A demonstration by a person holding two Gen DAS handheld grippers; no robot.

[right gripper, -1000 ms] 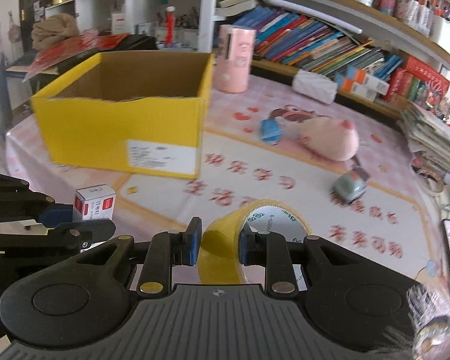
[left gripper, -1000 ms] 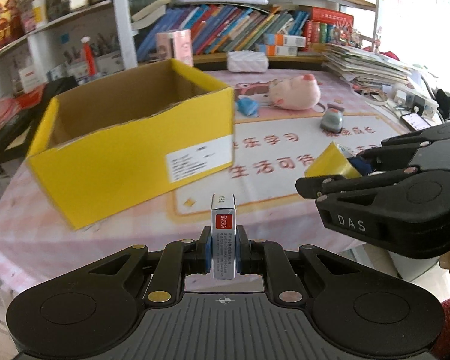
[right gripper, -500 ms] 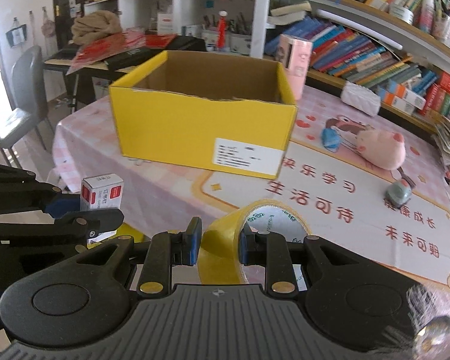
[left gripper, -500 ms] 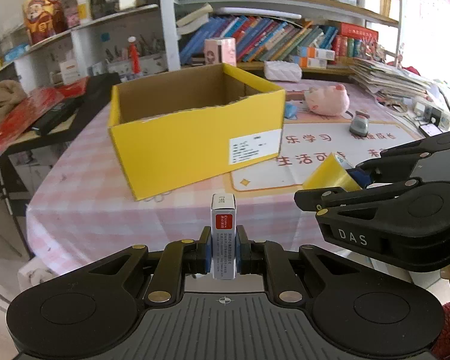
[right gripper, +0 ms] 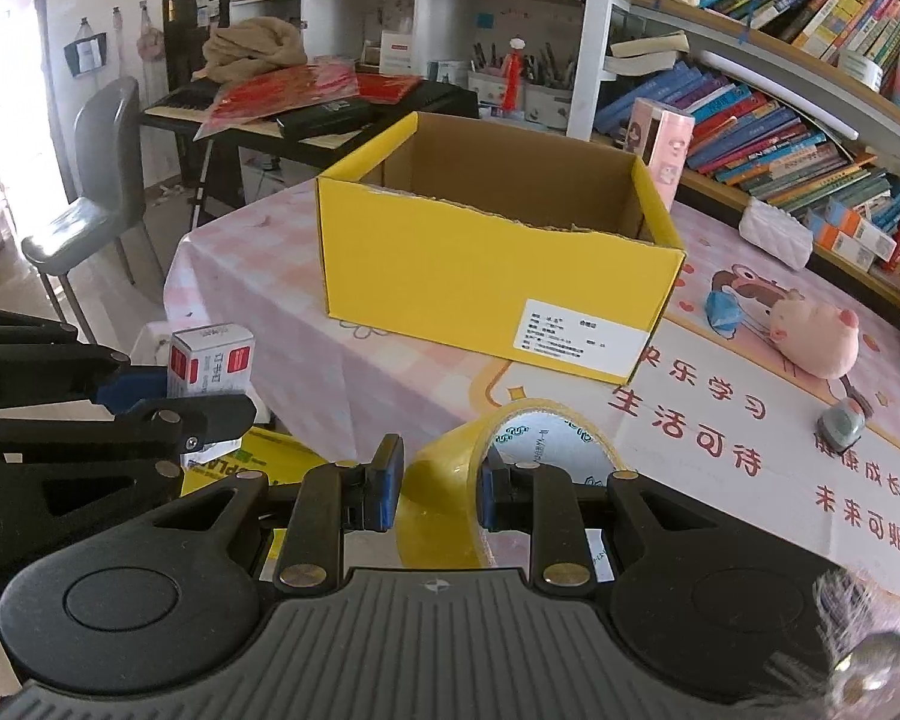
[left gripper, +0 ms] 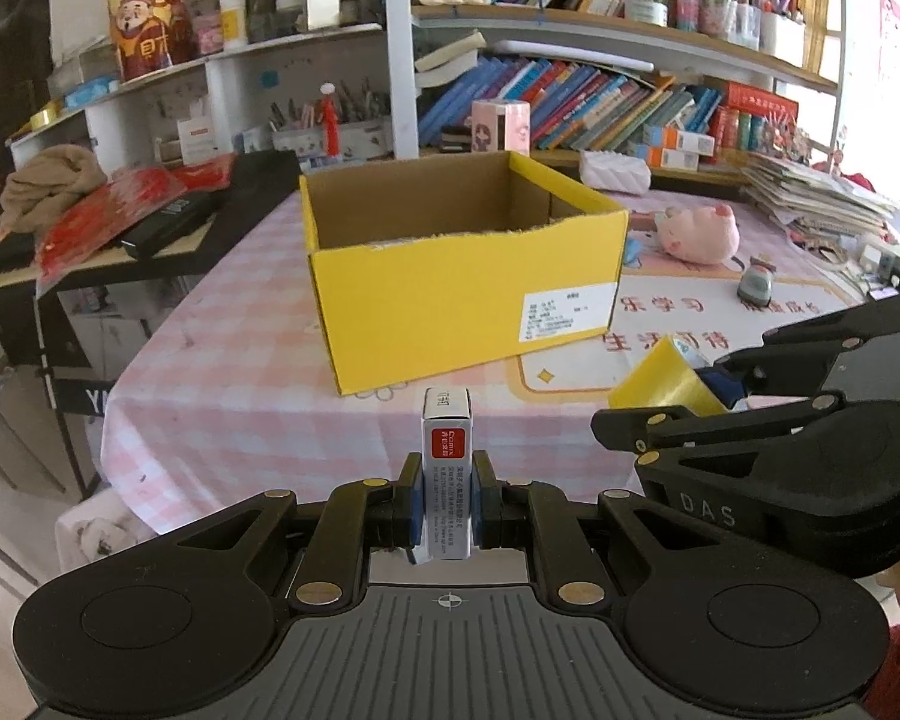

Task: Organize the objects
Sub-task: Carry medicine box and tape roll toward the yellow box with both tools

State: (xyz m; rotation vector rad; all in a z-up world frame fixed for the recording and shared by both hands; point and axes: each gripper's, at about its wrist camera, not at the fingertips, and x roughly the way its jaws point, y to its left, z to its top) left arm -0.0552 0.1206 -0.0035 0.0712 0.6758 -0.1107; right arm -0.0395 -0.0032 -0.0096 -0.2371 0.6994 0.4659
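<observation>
Tape [right gripper: 513, 450] sits clenched in my right tool [right gripper: 438, 474], the yellow roll standing on edge with one blue pad against its outer wall and the other inside the ring, its white core facing the surface [right gripper: 720, 480]. My left tool [left gripper: 447, 498] is clamped on a small white carton [left gripper: 446, 468] with a red label, held upright between the blue pads so that its top pokes well above them. Both tools hang side by side off the near edge of the surface, neither load touching it; from the left view the right tool shows at the right with the tape in front of it, and from the right view the left tool [right gripper: 150, 387] shows at the left with the carton [right gripper: 210, 360]. Ahead of both, on the pink checked cloth, stands the open yellow box [left gripper: 462, 300], its brown inside showing and a white label on its near wall; what lies on its bottom I cannot tell. Beyond it to the right lie a pink plush pig [right gripper: 819, 339], a small blue thing [right gripper: 723, 309] and a grey toy car [right gripper: 843, 423], all well apart from the box. Bookshelves [right gripper: 810, 138] fill the back, and a dark chair [right gripper: 90, 204] stands at the left.
</observation>
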